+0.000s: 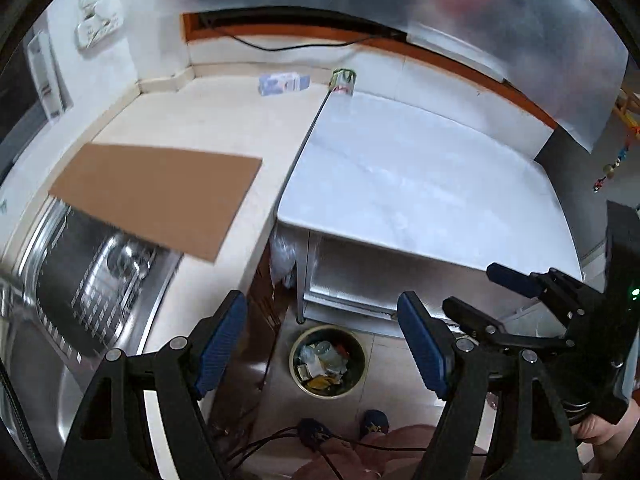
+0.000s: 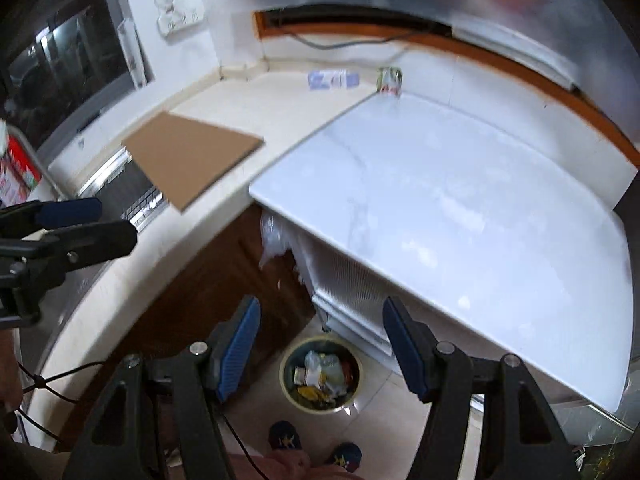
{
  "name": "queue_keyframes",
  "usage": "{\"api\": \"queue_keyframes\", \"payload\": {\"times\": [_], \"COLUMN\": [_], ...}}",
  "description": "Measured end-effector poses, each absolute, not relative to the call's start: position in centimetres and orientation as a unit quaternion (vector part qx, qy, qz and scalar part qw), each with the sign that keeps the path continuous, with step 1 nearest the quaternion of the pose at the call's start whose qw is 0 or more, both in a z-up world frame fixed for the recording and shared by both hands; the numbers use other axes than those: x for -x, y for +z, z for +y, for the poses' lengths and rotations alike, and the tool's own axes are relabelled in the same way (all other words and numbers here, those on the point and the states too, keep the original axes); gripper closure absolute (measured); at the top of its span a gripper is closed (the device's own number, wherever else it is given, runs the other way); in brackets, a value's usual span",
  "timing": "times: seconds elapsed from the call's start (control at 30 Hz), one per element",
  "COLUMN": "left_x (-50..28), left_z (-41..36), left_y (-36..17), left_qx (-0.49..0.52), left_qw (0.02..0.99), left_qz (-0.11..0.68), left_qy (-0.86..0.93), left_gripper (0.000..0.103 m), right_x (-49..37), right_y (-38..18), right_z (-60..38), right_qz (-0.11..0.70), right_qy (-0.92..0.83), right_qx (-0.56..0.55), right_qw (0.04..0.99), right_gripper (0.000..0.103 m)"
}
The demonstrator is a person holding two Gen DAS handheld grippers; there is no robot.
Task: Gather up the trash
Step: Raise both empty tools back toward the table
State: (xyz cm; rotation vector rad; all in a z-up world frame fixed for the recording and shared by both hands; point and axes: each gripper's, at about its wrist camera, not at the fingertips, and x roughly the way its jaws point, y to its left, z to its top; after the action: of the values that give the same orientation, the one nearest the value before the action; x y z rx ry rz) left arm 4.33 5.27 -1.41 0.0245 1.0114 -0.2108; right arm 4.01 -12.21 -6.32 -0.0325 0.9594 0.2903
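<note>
Left gripper [image 1: 322, 344]: fingers spread, nothing between. Right gripper [image 2: 320, 350]: fingers spread, nothing held. Both hang above floor, bin [image 2: 321, 378] showing in gap between each pair. Bin: round, pale rim, filled with crumpled wrappers, yellow and white scraps. At 12 o'clock, far on counter [image 2: 248, 104]: blue-white packet [image 2: 333, 79] lying flat, green-topped can [image 2: 389, 80] just beside it at white table [image 2: 460, 200] corner. At 10 o'clock: cardboard sheet [image 2: 192, 158] overhanging sink [image 1: 92, 280].

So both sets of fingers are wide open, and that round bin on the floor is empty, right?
Not quite. The round bin on the floor isn't empty: it holds a pile of wrappers and scraps, as both wrist views show. The left gripper and right gripper do have their fingers wide open.
</note>
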Motion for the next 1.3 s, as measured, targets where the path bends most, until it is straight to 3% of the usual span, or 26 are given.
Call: {"api": "queue_keyframes", "payload": {"times": [0.3,0.7,1.3], "left_x": [-10.3,-22.9,-45.5], "left_z": [5.1,3.0,0.9], "left_y": [3.3,6.9,-4.1], "left_qx": [-0.042,-0.041,-0.133], "left_qw": [0.879,0.893,0.861], "left_qz": [0.462,0.444,0.488], "left_qy": [-0.112,-0.06,-0.056], "left_gripper": [0.027,0.027,0.027], "right_x": [-8.0,-21.8,-41.9], "right_y": [-0.3,4.2,-4.6], "right_z": [-12.7,-14.6,-14.7], "right_qz": [0.401,0.346,0.389], "right_qy": [0.115,0.172,0.157], "right_qx": [0.047,0.068,0.052], "right_qw": [0.907,0.92,0.906], "right_gripper": [0.039,0.039,0.039]}}
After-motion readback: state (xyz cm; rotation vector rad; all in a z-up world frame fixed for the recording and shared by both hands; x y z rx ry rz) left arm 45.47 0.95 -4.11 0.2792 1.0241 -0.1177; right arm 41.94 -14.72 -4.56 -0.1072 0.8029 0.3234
